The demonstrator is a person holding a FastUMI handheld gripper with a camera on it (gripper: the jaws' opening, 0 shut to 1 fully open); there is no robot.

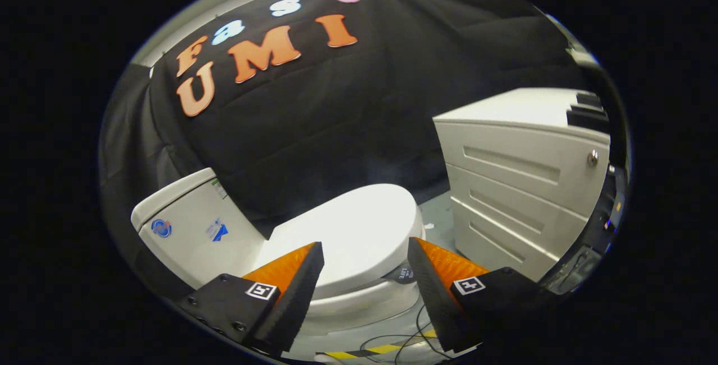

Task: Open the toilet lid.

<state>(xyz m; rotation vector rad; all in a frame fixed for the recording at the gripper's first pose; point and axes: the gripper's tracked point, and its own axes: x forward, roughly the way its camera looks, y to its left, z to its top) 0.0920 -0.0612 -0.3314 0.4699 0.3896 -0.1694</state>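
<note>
The toilet [314,253] sits low ahead of me, tilted in the fisheye, tank [190,230] off to one side and the bowl running away from it. To the other side of the bowl stands a white drawer cabinet [521,185], near but apart from it. The lid [348,230] is down flat on the seat, so the task has not yet started.

Step in hand, as I judge it: approach and get a hold under the lid's front edge. To do it well I would bring the gripper [366,269] lower and forward to the lip farthest from the tank, slide one finger beneath the rim with the other on top, pinch lightly, then swing up in an arc about the hinge at the tank side rather than pulling straight up. The smooth plastic may slip, so a shallow grip is a risk.

Loose cables [415,331] and a yellow-black floor tape [387,348] lie below the bowl; keep clear.

Jaws: spread wide, released, holding nothing and touching nothing. The lid's near portion shows between the fingers [297,292], somewhat beyond their tips.
</note>
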